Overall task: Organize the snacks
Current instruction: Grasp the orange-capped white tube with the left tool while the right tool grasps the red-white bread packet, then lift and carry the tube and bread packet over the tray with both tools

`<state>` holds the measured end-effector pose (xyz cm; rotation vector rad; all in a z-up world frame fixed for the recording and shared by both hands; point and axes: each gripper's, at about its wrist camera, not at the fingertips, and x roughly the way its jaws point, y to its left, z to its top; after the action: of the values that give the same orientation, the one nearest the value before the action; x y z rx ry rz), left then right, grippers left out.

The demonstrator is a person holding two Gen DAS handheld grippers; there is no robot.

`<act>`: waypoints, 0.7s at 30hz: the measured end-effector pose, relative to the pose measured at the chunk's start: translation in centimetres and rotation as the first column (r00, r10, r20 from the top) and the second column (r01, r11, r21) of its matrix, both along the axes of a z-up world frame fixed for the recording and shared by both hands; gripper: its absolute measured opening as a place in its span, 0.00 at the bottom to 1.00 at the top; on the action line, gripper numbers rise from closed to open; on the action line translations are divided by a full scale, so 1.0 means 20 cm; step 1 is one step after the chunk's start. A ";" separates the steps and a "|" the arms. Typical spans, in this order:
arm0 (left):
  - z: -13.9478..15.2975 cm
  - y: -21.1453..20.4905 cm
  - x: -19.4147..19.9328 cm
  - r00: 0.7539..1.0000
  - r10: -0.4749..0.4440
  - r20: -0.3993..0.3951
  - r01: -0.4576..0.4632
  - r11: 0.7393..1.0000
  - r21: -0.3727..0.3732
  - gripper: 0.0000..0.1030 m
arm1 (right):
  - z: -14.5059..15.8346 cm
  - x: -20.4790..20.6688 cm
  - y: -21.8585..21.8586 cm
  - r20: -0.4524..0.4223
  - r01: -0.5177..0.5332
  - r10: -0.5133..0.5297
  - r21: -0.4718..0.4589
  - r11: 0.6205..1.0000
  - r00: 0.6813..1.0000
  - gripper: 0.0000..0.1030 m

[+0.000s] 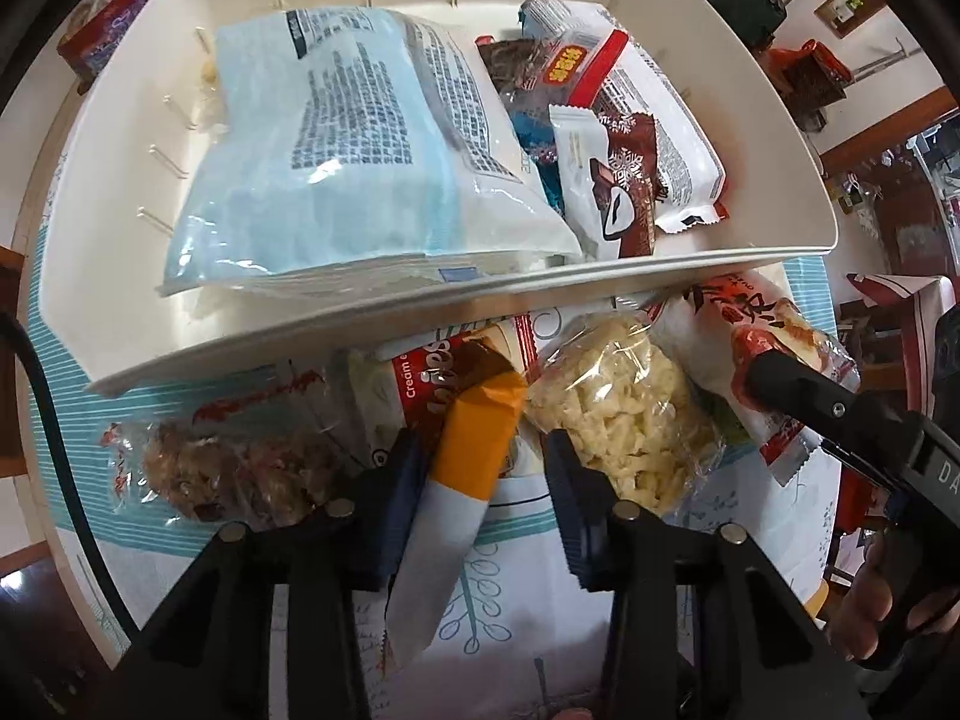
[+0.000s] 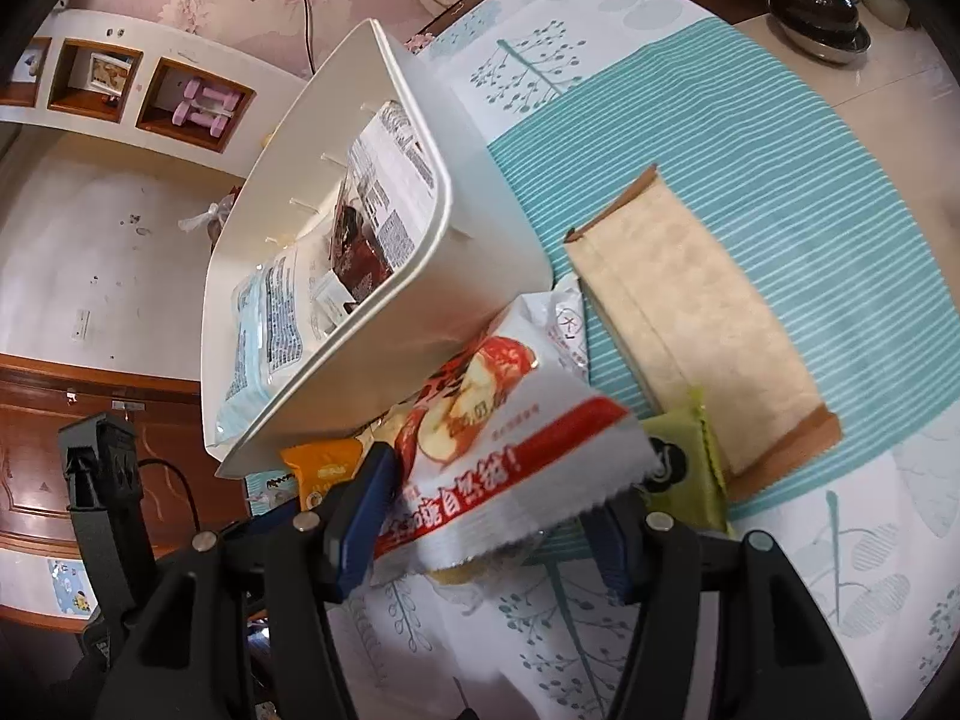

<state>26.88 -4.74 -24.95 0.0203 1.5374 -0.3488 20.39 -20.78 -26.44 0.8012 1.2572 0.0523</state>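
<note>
A white bin (image 1: 420,312) holds a big blue-and-white bag (image 1: 336,138) and several smaller packets (image 1: 606,180). Just in front of it, an orange-and-white packet (image 1: 474,444) lies between the fingers of my left gripper (image 1: 486,492). The left pad touches the packet and the right pad stands clear of it. My right gripper (image 2: 486,528) is shut on a red-and-white packet with an apple picture (image 2: 510,438), held beside the bin's wall (image 2: 480,228). One finger (image 1: 780,381) of that gripper shows on the same packet (image 1: 720,330) in the left wrist view.
Beside the left gripper lie a clear bag of pale puffs (image 1: 612,408), a clear bag of brown pieces (image 1: 240,468) and a red cream-biscuit pack (image 1: 426,372). A flat beige bag (image 2: 690,324) and a green packet (image 2: 684,468) rest on the teal striped cloth (image 2: 720,138). A black pot (image 2: 816,6) stands far right.
</note>
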 end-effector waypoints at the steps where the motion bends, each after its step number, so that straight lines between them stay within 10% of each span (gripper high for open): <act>1: -0.01 0.00 0.00 1.000 -0.001 -0.005 0.001 1.000 0.000 0.33 | 0.00 0.00 0.00 0.003 -0.001 0.001 -0.002 1.000 1.000 0.58; 21: -0.03 0.01 0.00 0.999 0.012 -0.031 -0.013 1.000 -0.013 0.17 | 0.00 0.01 0.01 0.010 -0.011 0.011 -0.005 1.000 1.000 0.55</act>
<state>26.82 -4.61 -25.51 -0.0056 1.5654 -0.3510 20.62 -20.48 -26.43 0.7887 1.2515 0.0617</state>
